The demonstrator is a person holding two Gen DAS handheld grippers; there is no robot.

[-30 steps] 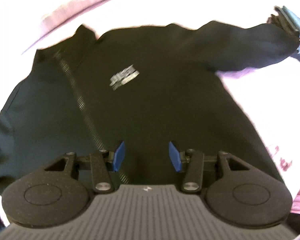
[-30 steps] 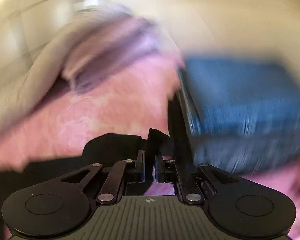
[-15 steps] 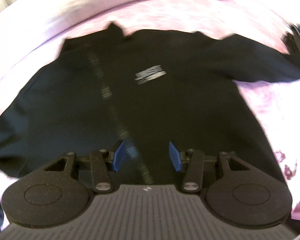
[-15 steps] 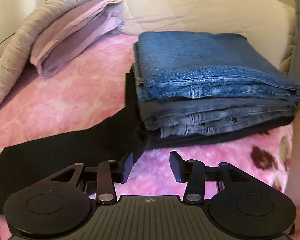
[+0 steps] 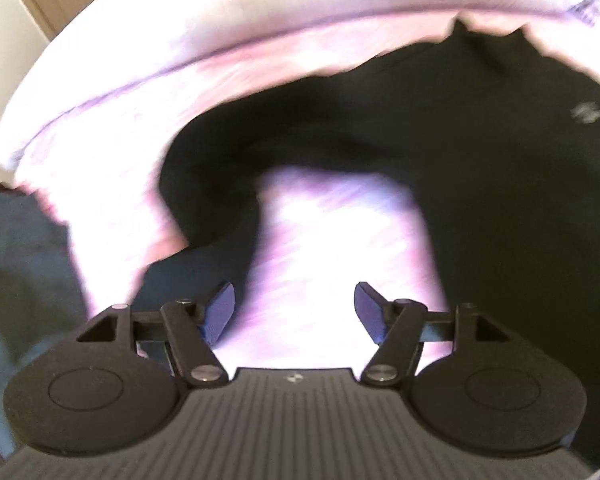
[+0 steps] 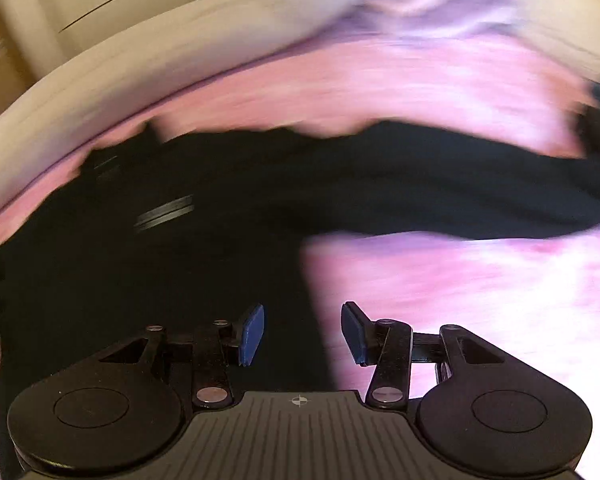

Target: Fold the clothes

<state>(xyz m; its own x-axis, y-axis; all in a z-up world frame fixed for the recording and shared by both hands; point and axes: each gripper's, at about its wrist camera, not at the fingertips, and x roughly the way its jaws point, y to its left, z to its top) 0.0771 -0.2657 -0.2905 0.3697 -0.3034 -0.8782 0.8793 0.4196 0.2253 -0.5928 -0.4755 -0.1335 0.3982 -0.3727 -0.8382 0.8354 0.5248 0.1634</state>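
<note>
Black fabric of one jacket [image 5: 500, 184] is lying spread on the pink bed cover [image 5: 332, 248], and both views are blurred. In the left wrist view, the left gripper [image 5: 294, 312] is hanging over a bare pink patch of the cover. Its two blue fingers [image 5: 219, 312] are standing wide apart, having just been opening further, and nothing is sitting between them. The jacket body is filling the area from 12 to 4 o'clock of these fingers, and one sleeve is curving from 12 down to 9 o'clock, ending just beside the left finger. A small pale logo [image 5: 586, 113] is showing at 2 o'clock.

In the right wrist view, the right gripper [image 6: 302, 334] is also standing with its two fingers [image 6: 252, 334] apart, having just been opening, and no cloth is being pinched. The side edge of the jacket [image 6: 180, 280] is running between them: black cloth is lying from 8 to 12 o'clock, pink cover [image 6: 480, 292] at 3 o'clock. The other sleeve is stretching across towards 2 o'clock. A grey-blue cloth [image 5: 24, 264] is lying at 9 o'clock in the left view; what it is I cannot tell.
</note>
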